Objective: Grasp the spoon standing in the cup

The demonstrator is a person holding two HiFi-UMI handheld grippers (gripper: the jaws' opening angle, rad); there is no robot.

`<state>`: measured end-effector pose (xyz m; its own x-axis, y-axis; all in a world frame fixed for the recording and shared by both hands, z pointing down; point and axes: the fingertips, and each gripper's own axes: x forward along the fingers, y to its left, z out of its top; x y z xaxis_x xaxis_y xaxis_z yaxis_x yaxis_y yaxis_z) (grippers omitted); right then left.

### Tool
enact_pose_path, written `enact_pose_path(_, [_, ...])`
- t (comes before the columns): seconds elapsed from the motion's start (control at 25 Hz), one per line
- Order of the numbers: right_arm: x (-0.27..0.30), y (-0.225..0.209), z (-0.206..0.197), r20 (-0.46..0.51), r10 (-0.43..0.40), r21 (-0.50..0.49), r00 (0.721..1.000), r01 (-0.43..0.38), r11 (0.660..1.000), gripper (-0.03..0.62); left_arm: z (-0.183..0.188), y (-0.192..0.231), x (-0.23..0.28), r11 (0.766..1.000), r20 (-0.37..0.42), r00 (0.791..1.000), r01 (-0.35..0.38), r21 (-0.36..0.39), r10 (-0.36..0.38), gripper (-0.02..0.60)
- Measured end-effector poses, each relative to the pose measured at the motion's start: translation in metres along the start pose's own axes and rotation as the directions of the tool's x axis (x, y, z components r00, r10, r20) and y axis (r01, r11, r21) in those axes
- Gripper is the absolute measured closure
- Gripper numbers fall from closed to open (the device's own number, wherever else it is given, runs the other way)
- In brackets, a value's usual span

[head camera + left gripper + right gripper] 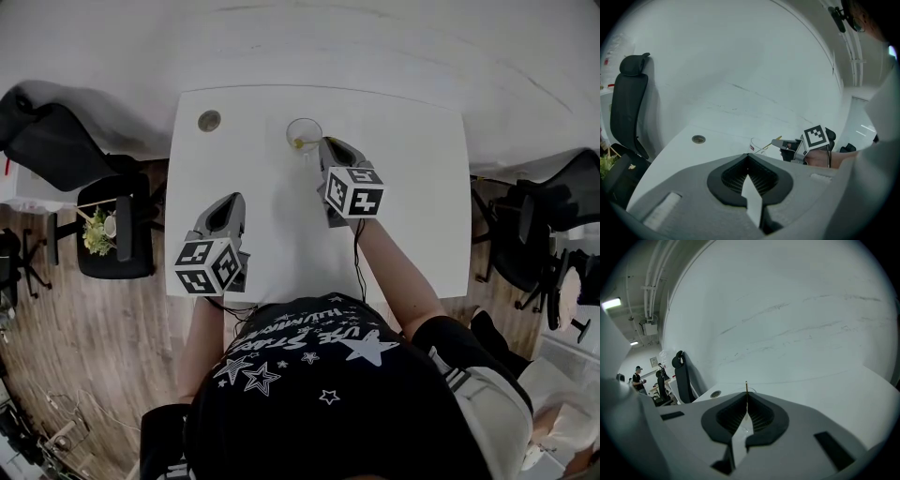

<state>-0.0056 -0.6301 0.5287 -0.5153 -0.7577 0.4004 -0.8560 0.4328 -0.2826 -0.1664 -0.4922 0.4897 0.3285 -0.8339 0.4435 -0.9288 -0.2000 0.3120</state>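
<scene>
A clear glass cup (304, 134) stands at the far middle of the white table (412, 197). A thin gold-coloured spoon (298, 143) stands in it, its handle leaning toward my right gripper (323, 146). That gripper is at the cup's rim and shut on the spoon's handle. In the left gripper view the handle (776, 139) runs from the cup (758, 146) into the right gripper's tips (783, 143). In the right gripper view the handle's end (746, 384) sticks up between the closed jaws (746, 395). My left gripper (228, 204) rests over the table's near left, shut and empty (748, 158).
A round cable hole (209, 120) lies at the table's far left corner. Black office chairs stand on the left (56, 141) and on the right (544, 220). A stool with a small plant (97, 232) is beside the table's left edge. The wall is just behind the table.
</scene>
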Motion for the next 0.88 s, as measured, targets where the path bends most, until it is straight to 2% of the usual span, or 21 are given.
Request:
enact_pose_path(0.28, [-0.006, 0.008, 0.012, 0.034, 0.001, -0.008, 0.999, -0.001, 1.000, 0.577, 0.001, 0.003, -0.013, 1.000, 0.017, 1.000, 0.001, -0.019, -0.001, 0.575])
enact_pose_path(0.88, [-0.042, 0.019, 0.040, 0.125, -0.013, 0.008, 0.992, 0.012, 1.000, 0.577, 0.011, -0.006, -0.042, 1.000, 0.078, 0.997, 0.024, 0.001, -0.024, 0.575])
